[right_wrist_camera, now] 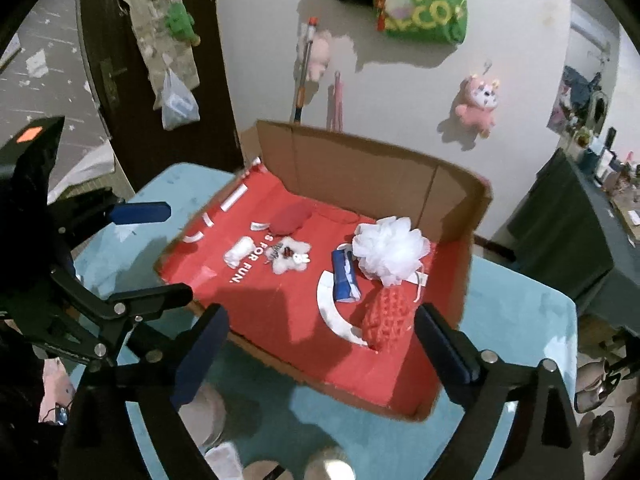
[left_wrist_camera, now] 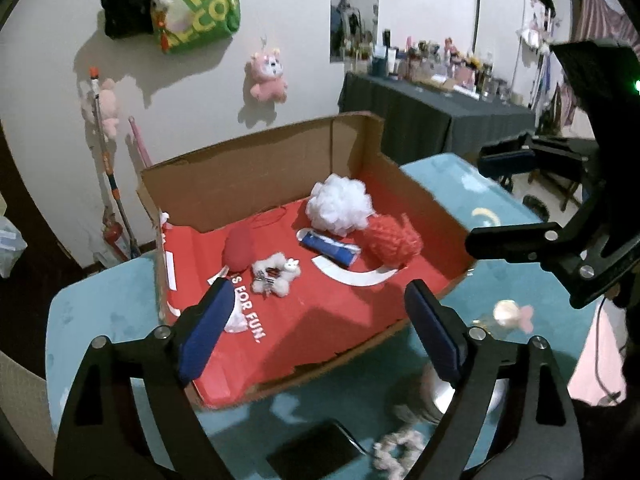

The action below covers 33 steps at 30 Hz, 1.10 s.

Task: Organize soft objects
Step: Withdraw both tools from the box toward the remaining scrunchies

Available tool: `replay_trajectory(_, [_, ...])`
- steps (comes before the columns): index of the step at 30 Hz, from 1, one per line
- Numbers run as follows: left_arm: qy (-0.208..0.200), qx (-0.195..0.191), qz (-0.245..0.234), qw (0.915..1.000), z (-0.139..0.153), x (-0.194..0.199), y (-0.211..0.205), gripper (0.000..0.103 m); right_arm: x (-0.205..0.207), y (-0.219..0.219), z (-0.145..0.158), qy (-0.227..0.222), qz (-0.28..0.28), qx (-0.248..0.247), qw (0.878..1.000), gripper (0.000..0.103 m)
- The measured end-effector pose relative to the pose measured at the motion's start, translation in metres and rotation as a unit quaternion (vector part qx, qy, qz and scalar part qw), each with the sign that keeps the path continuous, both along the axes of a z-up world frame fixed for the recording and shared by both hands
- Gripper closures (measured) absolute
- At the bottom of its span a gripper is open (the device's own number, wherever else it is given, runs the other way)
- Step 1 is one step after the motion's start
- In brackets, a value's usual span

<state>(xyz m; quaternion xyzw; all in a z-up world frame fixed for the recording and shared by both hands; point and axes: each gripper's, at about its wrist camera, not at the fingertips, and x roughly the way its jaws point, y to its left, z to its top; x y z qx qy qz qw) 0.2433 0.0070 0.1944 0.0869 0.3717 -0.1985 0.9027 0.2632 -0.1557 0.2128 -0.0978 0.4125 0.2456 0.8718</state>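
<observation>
Both the left claw [left_wrist_camera: 320,320] and right claw [right_wrist_camera: 320,344] are held wide open (nothing gripped) above the near edge of the red-lined box [left_wrist_camera: 320,308], where a white pouf [left_wrist_camera: 340,204] is seen far right.

Just under the left gripper [left_wrist_camera: 318,320], its right finger [left_wrist_camera: 434,334] covers part of a blurred pale bundle [left_wrist_camera: 430,396] on the table; what it is can't be told. Nearer still, a dark flat thing [left_wrist_camera: 316,454] runs off the bottom edge. Below the right gripper [right_wrist_camera: 320,354], pale rounded things [right_wrist_camera: 208,408] are smeared, half behind its left finger [right_wrist_camera: 198,360], cut off at the bottom. Beyond the left gripper, bottles [left_wrist_camera: 432,60] on the far counter are too small to read.
</observation>
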Motion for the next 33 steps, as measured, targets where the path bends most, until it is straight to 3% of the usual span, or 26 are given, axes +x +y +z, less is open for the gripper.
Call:
replay_trajectory(6, [-0.027,-0.043,0.002,0.9987,0.016,-0.045,0.003,0.011,-0.052,-0.015,0.018,-0.05,-0.013,0.016,0.999,0.0])
replay_trajectory(10, [-0.064,-0.051,0.006,0.9966,0.022,-0.077,0.001,0.01,-0.087,-0.025,0.026,-0.082,-0.025,0.032,0.996,0.0])
replay_trajectory(17, [-0.109,-0.09,0.023,0.9897,0.023,-0.13,0.001,0.008,-0.155,-0.036,0.026,-0.148,-0.053,0.037,0.987,0.0])
replay_trajectory(23, [-0.126,-0.109,0.041,0.9852,0.008,-0.171,-0.004,0.008,-0.204,-0.042,0.006,-0.178,-0.082,0.041,0.98,0.0])
replay_trajectory(28, [-0.148,-0.098,0.061,0.9822,-0.009,-0.202,-0.012,0.007,-0.23,-0.044,-0.02,-0.187,-0.108,0.046,0.975,0.0])
replay_trajectory(33, [-0.146,-0.097,0.076,0.9815,-0.032,-0.216,-0.016,0.007,-0.245,-0.046,-0.049,-0.192,-0.133,0.05,0.971,0.0])
